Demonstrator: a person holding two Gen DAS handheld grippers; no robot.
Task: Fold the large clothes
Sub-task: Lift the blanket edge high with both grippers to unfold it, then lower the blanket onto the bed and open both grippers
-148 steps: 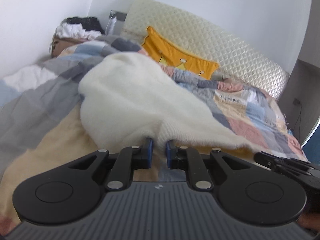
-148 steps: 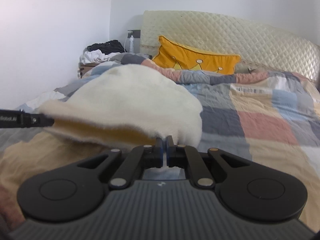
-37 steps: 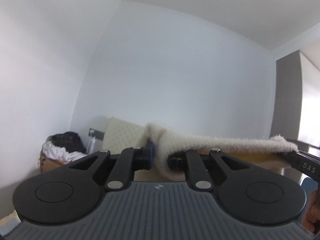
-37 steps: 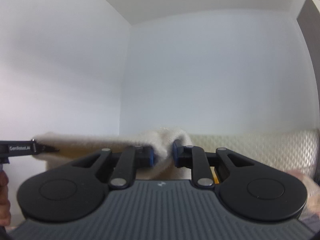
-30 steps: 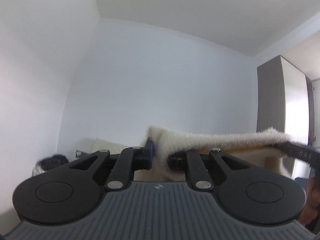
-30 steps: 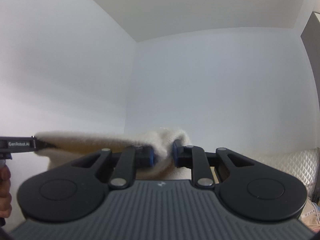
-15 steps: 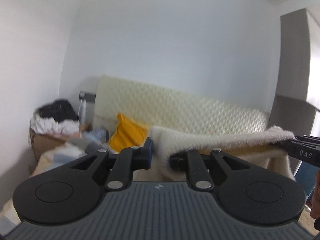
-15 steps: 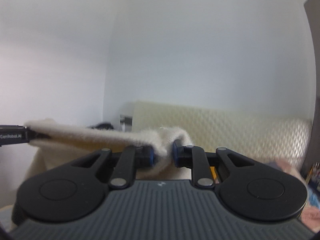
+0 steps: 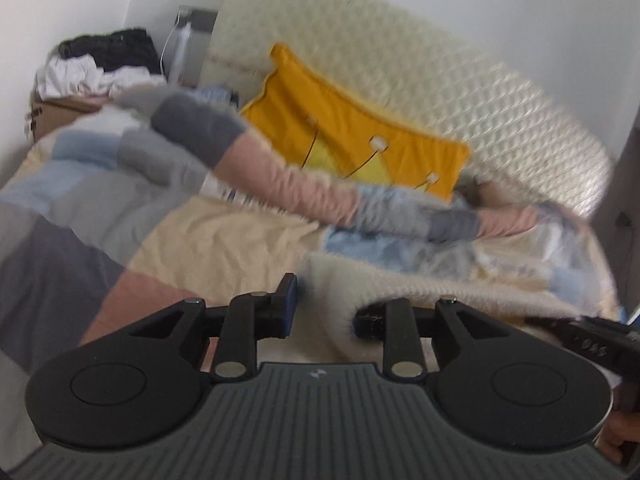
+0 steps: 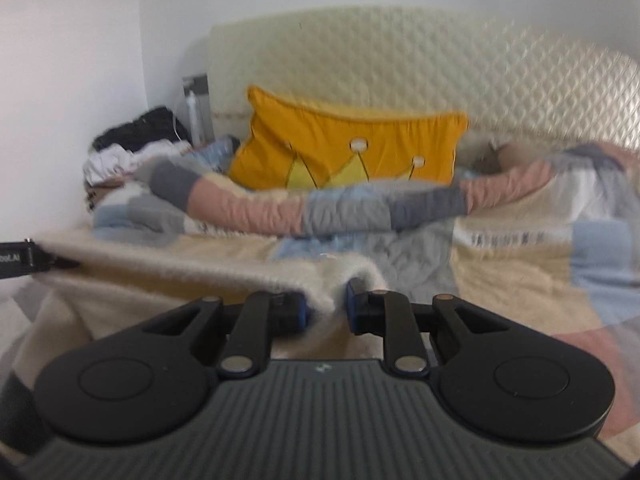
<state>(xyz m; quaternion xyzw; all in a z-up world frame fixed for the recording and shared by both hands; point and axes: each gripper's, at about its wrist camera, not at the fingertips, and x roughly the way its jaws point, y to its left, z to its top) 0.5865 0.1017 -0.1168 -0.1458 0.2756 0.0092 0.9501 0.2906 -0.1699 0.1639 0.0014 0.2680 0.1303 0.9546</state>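
Above the patchwork quilt [image 10: 520,264], left gripper [image 9: 324,312] opening off fleece garment [image 9: 420,284], right gripper [image 10: 325,308] clamping it.

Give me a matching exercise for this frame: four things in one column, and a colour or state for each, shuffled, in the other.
Things:
1. cushion
2. fleece garment
3. headboard
4. right tool

Colour or state:
A. cream and fluffy, stretched between the two tools
B. pale and quilted
C. closed on a bunch of fabric
D. orange-yellow with a crown design

Pairs: 1-D, 2-A, 3-B, 4-C
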